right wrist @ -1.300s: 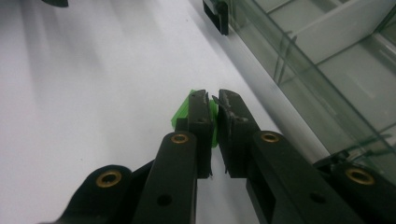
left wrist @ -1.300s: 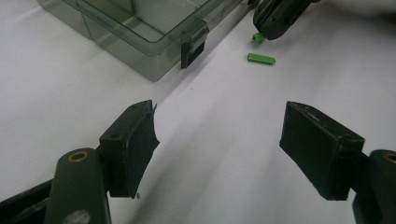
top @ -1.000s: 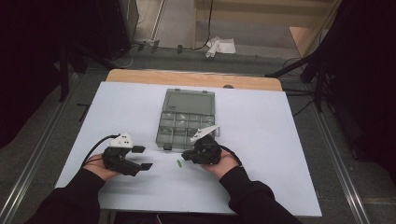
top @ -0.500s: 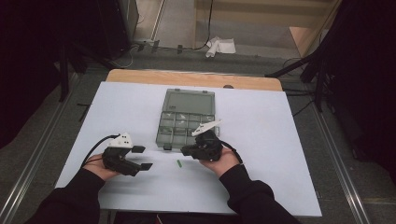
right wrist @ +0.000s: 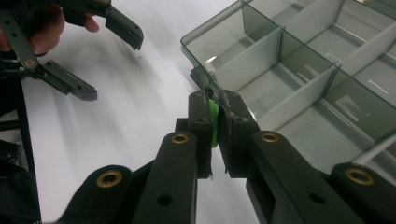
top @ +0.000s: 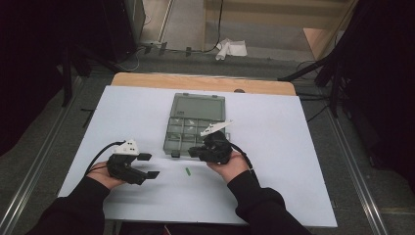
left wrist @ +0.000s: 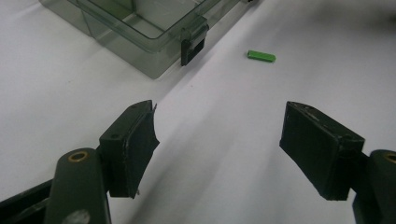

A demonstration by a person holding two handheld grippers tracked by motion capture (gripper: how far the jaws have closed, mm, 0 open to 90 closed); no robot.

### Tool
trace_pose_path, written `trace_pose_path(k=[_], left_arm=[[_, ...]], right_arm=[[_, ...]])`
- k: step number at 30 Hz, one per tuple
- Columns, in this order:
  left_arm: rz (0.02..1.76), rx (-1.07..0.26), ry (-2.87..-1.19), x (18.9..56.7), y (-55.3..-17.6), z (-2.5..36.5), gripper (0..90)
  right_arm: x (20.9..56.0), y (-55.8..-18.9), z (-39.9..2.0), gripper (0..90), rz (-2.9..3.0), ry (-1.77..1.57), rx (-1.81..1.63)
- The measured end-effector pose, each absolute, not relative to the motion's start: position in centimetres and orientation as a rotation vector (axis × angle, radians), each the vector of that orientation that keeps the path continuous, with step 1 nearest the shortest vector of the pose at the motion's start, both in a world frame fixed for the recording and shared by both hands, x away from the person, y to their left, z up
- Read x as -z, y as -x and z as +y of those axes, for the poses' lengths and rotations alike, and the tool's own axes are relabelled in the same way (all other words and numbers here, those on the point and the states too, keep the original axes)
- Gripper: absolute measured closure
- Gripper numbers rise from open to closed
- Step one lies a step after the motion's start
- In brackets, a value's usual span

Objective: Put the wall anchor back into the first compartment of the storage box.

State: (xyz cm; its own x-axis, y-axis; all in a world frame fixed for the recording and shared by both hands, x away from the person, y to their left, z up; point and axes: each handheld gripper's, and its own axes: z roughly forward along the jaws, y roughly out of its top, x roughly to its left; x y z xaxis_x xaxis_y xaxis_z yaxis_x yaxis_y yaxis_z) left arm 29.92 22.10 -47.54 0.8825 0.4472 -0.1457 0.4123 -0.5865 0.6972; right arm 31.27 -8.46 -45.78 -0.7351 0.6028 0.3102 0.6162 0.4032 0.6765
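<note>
Dim surroundings, bright white worktop (top: 293, 147) under overhead light. Soft shadows beneath fingers (left wrist: 130, 144). Glare on box (right wrist: 299, 70) dividers. Slight grain, near parts blurred.

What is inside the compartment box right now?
The compartment box shows empty cells with grey dividers in the right gripper view. The right tongs, shut on a green piece, cover part of its near edge.

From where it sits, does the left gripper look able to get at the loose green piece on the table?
Probably yes: the left gripper is open, and only bare white table lies between its jaws and the green piece, beside the compartment box.
</note>
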Motion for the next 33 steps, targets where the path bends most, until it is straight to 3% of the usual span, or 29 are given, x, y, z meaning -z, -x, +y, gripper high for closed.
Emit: trace_pose_path(k=[27, 28, 30, 33], left_arm=[[0.67, -0.077, -2.236, 47.9, -29.2, 22.7, 25.4], [0.67, -0.07, -2.228, 47.9, -29.2, 22.7, 24.7], [0.648, -0.043, -2.22, 48.0, -29.2, 22.9, 14.9], [0.614, -0.069, -2.22, 47.9, -28.9, 23.0, 11.3]], right_arm=[[45.1, -33.6, -7.7, 84.9, -2.604, 1.136, 1.321], [45.1, -33.6, -7.7, 84.8, -2.605, 1.136, 1.326], [45.1, -33.8, -7.6, 84.8, -2.601, 1.14, 1.331], [45.1, -34.0, -7.5, 84.9, -2.6, 1.142, 1.333]])
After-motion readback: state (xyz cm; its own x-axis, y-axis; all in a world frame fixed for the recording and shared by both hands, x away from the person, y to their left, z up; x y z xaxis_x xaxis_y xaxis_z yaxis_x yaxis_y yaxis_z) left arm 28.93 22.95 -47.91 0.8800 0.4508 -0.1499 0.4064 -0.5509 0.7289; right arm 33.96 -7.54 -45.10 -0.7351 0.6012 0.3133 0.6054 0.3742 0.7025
